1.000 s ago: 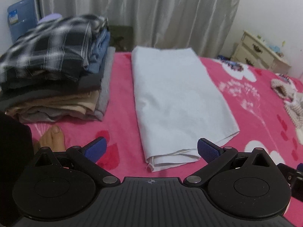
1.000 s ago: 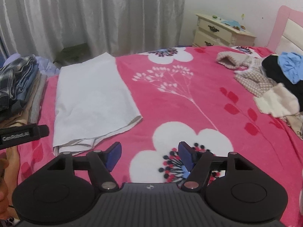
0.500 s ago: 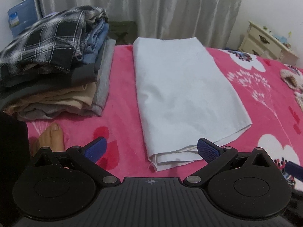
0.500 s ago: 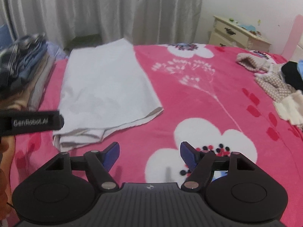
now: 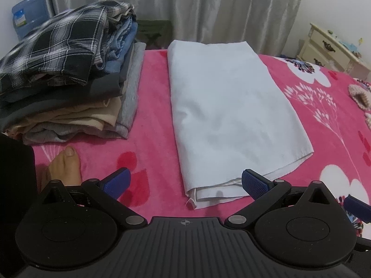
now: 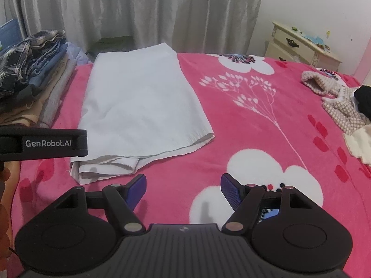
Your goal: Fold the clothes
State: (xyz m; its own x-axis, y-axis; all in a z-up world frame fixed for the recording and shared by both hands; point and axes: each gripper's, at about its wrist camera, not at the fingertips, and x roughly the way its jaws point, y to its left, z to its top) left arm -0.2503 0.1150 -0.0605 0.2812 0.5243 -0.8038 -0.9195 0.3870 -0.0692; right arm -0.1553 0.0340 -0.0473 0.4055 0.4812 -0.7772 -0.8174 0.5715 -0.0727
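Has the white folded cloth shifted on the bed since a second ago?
No. The white cloth lies in the same spot beside the clothes stack; only the cameras shifted.

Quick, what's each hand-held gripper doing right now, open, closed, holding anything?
Left hand-held gripper: open, holding nothing, at the white cloth's near end.
Right hand-held gripper: open, empty, over the pink blanket.

Both grippers are matte black with ribbed housings, round pivot discs, silver screws and blue textured pads (image 5: 255,183). The left gripper (image 6: 44,143) carries white "GenRobot.AI" lettering. A bare foot (image 5: 66,165) shows.
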